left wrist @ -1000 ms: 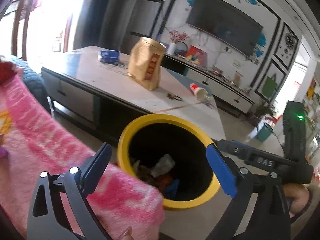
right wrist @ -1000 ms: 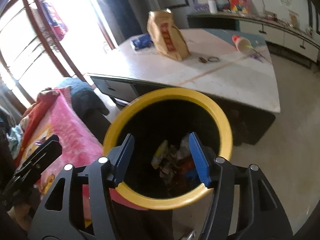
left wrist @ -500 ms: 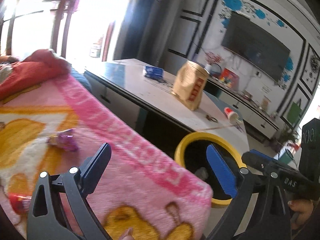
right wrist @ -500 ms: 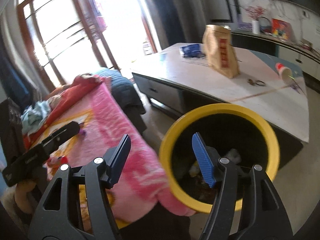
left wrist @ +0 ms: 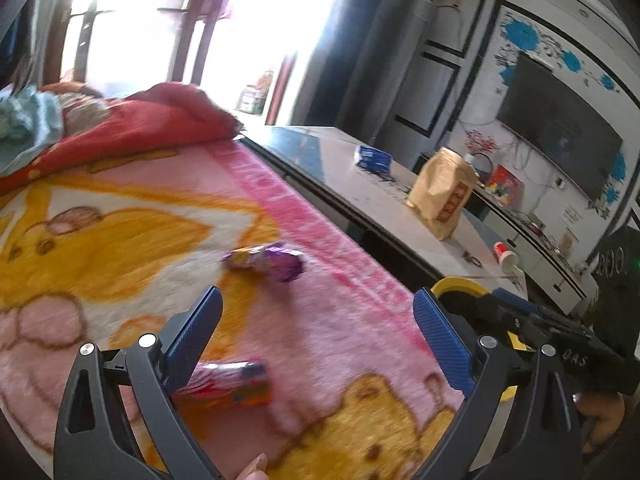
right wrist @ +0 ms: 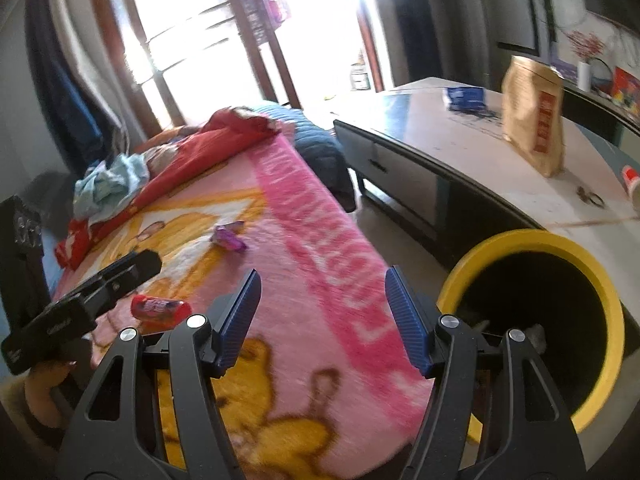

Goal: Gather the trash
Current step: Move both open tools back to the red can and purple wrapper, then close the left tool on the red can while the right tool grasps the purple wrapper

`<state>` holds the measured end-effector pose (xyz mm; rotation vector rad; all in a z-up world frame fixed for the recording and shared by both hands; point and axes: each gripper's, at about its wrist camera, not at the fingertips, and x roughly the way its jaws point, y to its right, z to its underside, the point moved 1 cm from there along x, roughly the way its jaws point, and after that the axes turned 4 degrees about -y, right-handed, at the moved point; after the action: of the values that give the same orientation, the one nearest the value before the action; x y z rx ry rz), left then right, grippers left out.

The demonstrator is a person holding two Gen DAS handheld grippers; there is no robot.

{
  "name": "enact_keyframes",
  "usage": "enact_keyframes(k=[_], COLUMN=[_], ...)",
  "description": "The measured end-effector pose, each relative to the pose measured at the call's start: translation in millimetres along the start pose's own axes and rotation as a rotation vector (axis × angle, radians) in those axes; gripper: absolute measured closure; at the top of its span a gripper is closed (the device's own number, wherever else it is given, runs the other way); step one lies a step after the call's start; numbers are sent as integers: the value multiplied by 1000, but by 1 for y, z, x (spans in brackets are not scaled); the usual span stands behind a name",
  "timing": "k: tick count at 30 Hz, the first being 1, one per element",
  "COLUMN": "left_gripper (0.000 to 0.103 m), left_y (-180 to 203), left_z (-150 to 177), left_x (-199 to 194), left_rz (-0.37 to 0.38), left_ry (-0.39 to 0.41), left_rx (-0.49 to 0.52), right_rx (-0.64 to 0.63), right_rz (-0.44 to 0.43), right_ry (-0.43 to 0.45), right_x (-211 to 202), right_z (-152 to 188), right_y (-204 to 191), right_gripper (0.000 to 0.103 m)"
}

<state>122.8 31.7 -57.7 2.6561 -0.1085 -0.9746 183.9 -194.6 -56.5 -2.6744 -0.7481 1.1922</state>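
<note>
Two snack wrappers lie on the pink and yellow blanket (left wrist: 120, 216) (right wrist: 320, 248). A purple wrapper (left wrist: 266, 264) (right wrist: 229, 236) sits ahead of my left gripper (left wrist: 318, 312), which is open and empty. A red wrapper (left wrist: 230, 382) (right wrist: 158, 307) lies just below the left finger (left wrist: 196, 336). My right gripper (right wrist: 322, 304) is open and empty above the blanket's edge. The yellow-rimmed black bin (right wrist: 560, 320) (left wrist: 460, 286) stands to its right with trash inside. In the right wrist view the left gripper's body (right wrist: 80, 304) reaches toward the red wrapper.
A low coffee table (right wrist: 460, 152) (left wrist: 360, 188) behind the bin holds a brown paper bag (right wrist: 534, 124) (left wrist: 442, 196), a blue packet (right wrist: 464, 98), scissors (right wrist: 590, 198) and a fallen cup (left wrist: 506, 258). Red and blue cloths (right wrist: 160, 164) pile up at the blanket's far end.
Both grippers swung left, away from the bin and over the blanket. The wrappers have come into view, and the bin has slid to the right edge of both views.
</note>
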Motion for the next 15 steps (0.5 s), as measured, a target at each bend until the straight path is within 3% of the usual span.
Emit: enact_keyframes(k=[10,15], left_gripper=[10,11], left_y=[-54,-73], left_z=[17,30], left_x=[-24,-27], left_rz=[-49,-16], left_ry=[-44,-98], left_rx=[-106,-179], right_rx=[-133,-223], right_rz=[-75,-75], right_ry=[-77,-113], right_x=[59,88], right_z=[-24,-31], right_y=[-58,-85], right_gripper=[47,53])
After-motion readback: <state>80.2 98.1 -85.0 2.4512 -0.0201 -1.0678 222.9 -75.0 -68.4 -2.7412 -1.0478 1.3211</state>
